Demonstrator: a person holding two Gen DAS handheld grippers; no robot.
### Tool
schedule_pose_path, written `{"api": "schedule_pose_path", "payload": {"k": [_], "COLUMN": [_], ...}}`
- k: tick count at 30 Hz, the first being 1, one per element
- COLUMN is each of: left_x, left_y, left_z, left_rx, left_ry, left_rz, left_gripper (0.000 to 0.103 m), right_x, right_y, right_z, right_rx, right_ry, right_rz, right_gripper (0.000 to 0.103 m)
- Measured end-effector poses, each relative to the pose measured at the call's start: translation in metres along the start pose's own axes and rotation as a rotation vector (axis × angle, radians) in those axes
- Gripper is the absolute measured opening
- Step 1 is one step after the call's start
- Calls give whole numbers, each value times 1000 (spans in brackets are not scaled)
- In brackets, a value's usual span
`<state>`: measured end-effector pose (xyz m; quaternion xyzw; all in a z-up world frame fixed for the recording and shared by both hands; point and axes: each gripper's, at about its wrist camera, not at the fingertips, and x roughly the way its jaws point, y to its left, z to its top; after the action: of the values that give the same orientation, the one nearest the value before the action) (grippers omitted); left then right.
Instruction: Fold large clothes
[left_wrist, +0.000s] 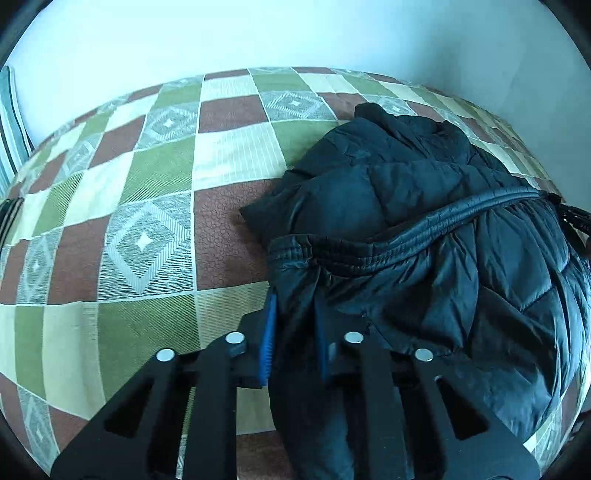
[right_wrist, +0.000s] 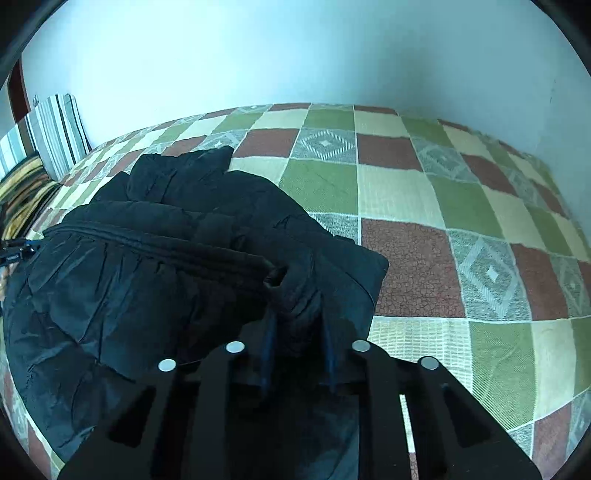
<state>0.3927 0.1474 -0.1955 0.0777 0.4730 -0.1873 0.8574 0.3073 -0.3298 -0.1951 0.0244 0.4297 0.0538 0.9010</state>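
Both claws, left claw (left_wrist: 293, 325) and right claw (right_wrist: 298, 328), pinch the black puffer jacket (left_wrist: 424, 258) (bunched up) on the checkered bed (left_wrist: 147, 184).

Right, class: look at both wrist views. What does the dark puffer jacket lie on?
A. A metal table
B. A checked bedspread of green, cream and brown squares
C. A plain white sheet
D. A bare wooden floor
B: in both views the jacket rests on the checked bedspread, whose green, cream and brown squares show all round it, while the left gripper and right gripper each pinch a fold of it.
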Motion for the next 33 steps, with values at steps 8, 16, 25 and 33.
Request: {"api": "schedule_pose_path", "payload": {"k": [8, 16, 25, 33], "left_x": [-40, -68, 2, 85], "left_y": [-15, -35, -24, -18], "left_z": [8, 68, 140, 135], "left_rx": [15, 17, -37, -18], "left_ry": [-103, -241, -204, -90], "left_rz": [120, 252, 364, 418], "left_gripper": [6, 6, 6, 6], "right_x": [-38, -55, 24, 116], "right_y": [11, 8, -3, -14], "right_z": [5, 56, 124, 109], "right_rx": [-13, 27, 97, 114], "right_ry": [-102, -213, -167, 5], "right_rz": [-52, -113, -187, -219], "right_gripper": [15, 15, 15, 15]}}
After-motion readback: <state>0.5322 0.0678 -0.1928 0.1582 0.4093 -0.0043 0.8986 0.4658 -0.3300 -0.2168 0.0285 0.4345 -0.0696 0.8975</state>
